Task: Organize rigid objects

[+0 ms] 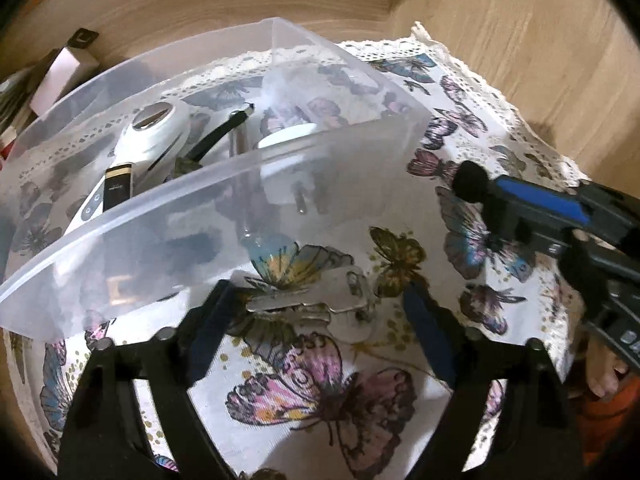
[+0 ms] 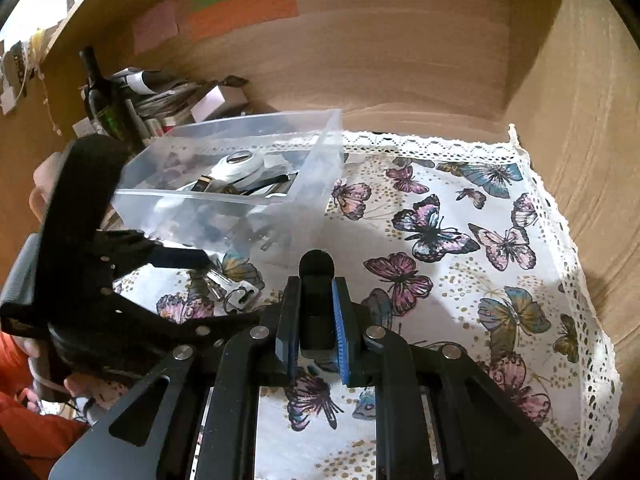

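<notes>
A white cloth [image 2: 460, 280] printed with pink, blue and gold butterflies covers the flat surface, its lace edge [image 2: 532, 184] running along the far and right sides against plain wood-grain walls [image 2: 400, 60]. Nearest, the right gripper [image 2: 316, 320] is pinched tight on a black round-tipped cylindrical object [image 2: 317, 292], blue pads pressing both its sides, held above the cloth. To its left the left gripper [image 1: 320, 300] is spread wide, its fingers straddling a bunch of flat silvery metal keys [image 1: 320, 300] that lies on the cloth just before the bin. Farther left stands a clear, frosted plastic bin [image 1: 224, 184] with thin straight walls, holding a white rounded device with a chrome oval [image 1: 154, 128] and other small items. Right of the bin the cloth lies open. Beyond it, in the far-left corner, sit a dark bottle [image 2: 98, 100] and stacked papers [image 2: 168, 98].
</notes>
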Tool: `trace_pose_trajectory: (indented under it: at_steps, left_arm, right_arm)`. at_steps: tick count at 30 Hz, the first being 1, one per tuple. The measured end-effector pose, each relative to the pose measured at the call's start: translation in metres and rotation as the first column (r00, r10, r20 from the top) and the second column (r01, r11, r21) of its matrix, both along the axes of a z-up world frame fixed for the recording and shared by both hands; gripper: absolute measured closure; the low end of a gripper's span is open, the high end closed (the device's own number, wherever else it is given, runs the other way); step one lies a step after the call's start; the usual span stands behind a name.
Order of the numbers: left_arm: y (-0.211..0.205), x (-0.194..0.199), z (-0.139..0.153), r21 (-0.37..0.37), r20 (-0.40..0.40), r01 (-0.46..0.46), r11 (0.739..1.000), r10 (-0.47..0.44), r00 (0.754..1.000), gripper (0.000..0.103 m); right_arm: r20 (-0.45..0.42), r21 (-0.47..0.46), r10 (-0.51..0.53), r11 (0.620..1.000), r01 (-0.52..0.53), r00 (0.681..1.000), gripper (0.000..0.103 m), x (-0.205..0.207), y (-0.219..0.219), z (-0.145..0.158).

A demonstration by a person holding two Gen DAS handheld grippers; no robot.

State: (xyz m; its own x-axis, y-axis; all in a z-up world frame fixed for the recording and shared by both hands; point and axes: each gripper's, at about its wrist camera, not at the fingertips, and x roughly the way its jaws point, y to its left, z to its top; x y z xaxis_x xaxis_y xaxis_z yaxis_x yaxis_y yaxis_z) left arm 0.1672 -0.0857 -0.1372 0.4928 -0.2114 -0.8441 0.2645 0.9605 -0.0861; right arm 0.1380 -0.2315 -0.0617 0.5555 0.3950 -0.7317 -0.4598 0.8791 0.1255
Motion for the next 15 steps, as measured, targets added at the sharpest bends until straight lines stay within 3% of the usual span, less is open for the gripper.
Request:
trace_pose_trajectory:
  at_steps: [3,15]
  left_arm:
    - [-0.001,0.0,0.0,0.033,0.029,-0.012,0.999,0.011,1.0,0.041]
    - [0.002,-0.023,0.021,0.034,0.138,0.028,0.999,-0.033,0.99,0.042]
  right_arm:
    - [0.013,0.006,0.0,1.0,0.0,1.0,0.09,-0.001,-0.001,0.001]
    - [0.031,0.029,0.017,0.999,-0.018,0.999,0.09,-0.005,0.003,0.006]
